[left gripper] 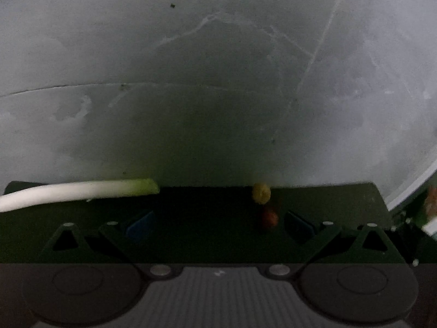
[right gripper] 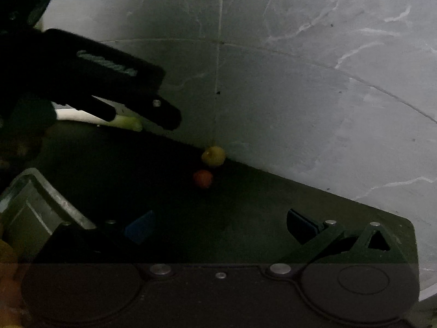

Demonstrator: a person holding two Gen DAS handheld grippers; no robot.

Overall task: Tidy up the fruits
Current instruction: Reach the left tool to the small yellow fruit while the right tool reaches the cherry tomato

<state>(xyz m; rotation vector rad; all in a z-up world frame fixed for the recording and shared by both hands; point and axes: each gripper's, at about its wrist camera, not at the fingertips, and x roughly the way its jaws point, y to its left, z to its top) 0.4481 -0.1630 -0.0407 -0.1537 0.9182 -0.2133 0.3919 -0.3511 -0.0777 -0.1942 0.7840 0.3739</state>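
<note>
A small yellow fruit (left gripper: 261,193) and a small red fruit (left gripper: 269,217) lie on a dark mat (left gripper: 207,213) near its far edge. Both show in the right wrist view too: the yellow fruit (right gripper: 213,156), the red fruit (right gripper: 203,178). My left gripper (left gripper: 220,225) is open and empty, with the red fruit just inside its right finger (left gripper: 299,225). My right gripper (right gripper: 218,227) is open and empty, well short of the fruits. The left gripper's body (right gripper: 90,82) shows at the left of the right wrist view.
A white-and-green leek (left gripper: 79,192) lies along the mat's far left edge; it shows in the right wrist view (right gripper: 120,121). A metal container (right gripper: 41,207) stands at the left. The mat lies on a grey marble floor (left gripper: 218,68). Something orange and green (left gripper: 430,202) sits at the right edge.
</note>
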